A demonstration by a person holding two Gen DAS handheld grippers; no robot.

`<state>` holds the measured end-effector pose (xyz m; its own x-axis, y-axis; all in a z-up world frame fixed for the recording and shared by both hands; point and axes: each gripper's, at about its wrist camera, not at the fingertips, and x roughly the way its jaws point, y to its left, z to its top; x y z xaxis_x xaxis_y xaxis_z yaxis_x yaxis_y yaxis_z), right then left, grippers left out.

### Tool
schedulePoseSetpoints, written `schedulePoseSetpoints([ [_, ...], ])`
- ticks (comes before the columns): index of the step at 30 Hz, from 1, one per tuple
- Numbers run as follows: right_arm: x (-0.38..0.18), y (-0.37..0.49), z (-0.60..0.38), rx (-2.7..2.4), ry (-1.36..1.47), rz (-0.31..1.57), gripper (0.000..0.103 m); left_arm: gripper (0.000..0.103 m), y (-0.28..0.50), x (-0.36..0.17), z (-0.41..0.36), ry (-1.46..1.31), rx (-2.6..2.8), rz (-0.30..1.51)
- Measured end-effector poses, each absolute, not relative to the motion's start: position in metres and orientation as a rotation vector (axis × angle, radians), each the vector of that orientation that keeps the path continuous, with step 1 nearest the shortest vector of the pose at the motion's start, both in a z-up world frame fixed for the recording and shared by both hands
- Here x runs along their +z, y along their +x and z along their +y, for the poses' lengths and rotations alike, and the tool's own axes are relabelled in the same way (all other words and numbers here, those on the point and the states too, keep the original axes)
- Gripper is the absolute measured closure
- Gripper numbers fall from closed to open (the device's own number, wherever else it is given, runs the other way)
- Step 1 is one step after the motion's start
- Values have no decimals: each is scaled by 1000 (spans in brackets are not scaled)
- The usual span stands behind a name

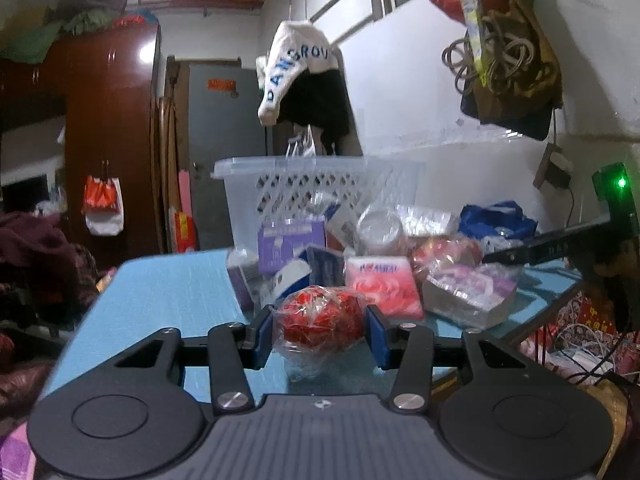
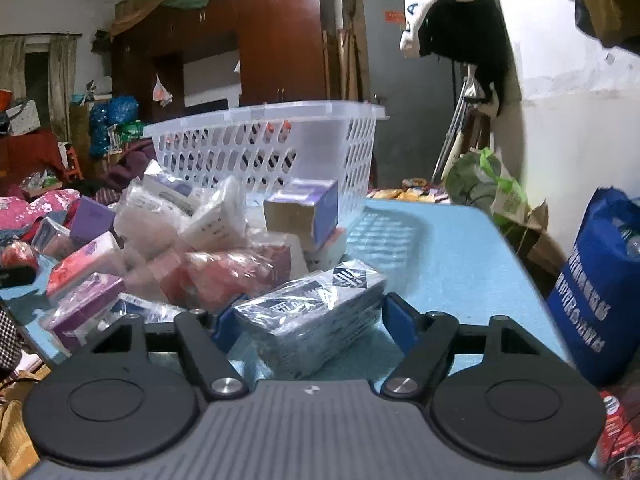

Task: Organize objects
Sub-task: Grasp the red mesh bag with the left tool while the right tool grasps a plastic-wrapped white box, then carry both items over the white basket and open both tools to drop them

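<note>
- Two grabs under way on tabletop (image 1: 168, 292).
- Left gripper (image 1: 320, 330) pinching red wrapped ball (image 1: 320, 316), likely bound for basket (image 1: 320, 176).
- Right gripper (image 2: 310, 320) spread around dark flat packet (image 2: 316, 312), pads not yet pressing, ready to clamp.

Table (image 1: 160, 300): matt light-blue top with a fine streaked grain. Basket (image 2: 280, 140): translucent white plastic, smooth, with perforated lattice walls. Red ball-shaped item (image 1: 320, 316): wrapped in clear, crinkled, glossy film. Dark blue-and-white pack (image 2: 316, 312): sealed in shiny transparent plastic wrap. Purple box (image 2: 304, 212): matt cardboard, raw brown on one face. Blue bag (image 2: 596, 292): matt material, probably non-woven fabric, though the edge of the view is distorted. Wardrobe (image 1: 108, 128): glossy reddish-brown wood finish. Gripper bodies: matt black plastic with polished metal screw heads.
</note>
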<state>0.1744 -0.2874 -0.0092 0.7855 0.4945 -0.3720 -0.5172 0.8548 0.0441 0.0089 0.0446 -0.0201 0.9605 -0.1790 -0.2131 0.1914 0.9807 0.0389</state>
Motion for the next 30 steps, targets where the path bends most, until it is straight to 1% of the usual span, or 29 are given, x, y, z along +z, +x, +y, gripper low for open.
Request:
schedulePoseSetpoints([
  [1, -6, 173, -290, 545, -51, 373, 33, 53, 7, -17, 44, 56, -193, 198],
  [6, 15, 169, -294, 537, -27, 318, 35, 53, 4, -5, 47, 15, -193, 161],
  [8, 23, 170, -294, 542, -18, 300, 44, 53, 6, -1, 52, -24, -195, 147],
  [11, 41, 174, -290, 578, -1, 270, 51, 53, 13, 13, 55, -65, -195, 117],
  [13, 53, 180, -282, 599, -4, 254, 53, 53, 25, 21, 55, -84, -192, 118],
  [14, 58, 183, -276, 608, -12, 250, 63, 53, 31, 24, 55, -102, -184, 118],
  [18, 75, 198, -254, 661, -29, 252, 63, 53, 53, 36, 54, -138, -190, 108],
  [24, 107, 228, -212, 690, -60, 231, 63, 53, 115, 88, 52, -200, -202, 104],
  [26, 116, 246, -196, 677, -69, 232, 63, 53, 143, 103, 48, -199, -198, 131],
  [30, 111, 290, -168, 634, -105, 343, 63, 53, 203, 109, 42, -212, -151, 254],
])
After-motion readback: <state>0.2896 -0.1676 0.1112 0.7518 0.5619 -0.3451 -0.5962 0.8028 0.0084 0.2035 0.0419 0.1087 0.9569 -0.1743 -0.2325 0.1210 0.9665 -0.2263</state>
